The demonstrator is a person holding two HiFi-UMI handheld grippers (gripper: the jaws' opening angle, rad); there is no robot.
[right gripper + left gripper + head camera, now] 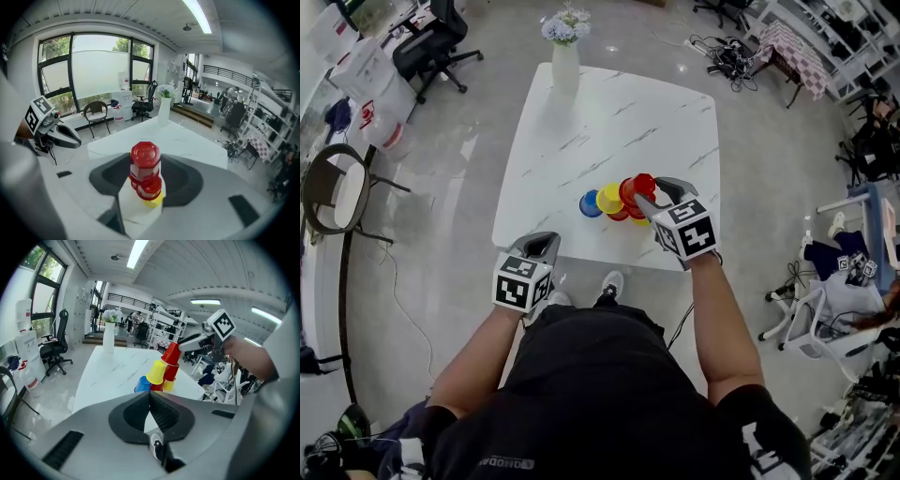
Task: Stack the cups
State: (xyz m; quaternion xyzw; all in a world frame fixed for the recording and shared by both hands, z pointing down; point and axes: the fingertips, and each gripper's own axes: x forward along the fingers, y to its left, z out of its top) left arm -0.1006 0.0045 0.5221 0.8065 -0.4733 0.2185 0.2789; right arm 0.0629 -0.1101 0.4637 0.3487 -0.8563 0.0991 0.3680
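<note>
Several inverted cups stand grouped near the front edge of the white marble table (581, 131): a blue cup (591, 203), a yellow cup (609, 198) and a red cup (630, 195). My right gripper (645, 195) is shut on a top red cup (145, 159), held slightly tilted over another red cup (150, 187) that sits on a yellow one (153, 202). The left gripper view shows that top red cup (171, 353) above the stack. My left gripper (546, 246) hovers shut and empty at the table's front left edge, apart from the cups.
A white vase with flowers (565, 56) stands at the table's far edge. A black office chair (431, 42) and a round-backed chair (336, 192) stand on the floor to the left. Cluttered shelves and cables (727, 52) fill the right side.
</note>
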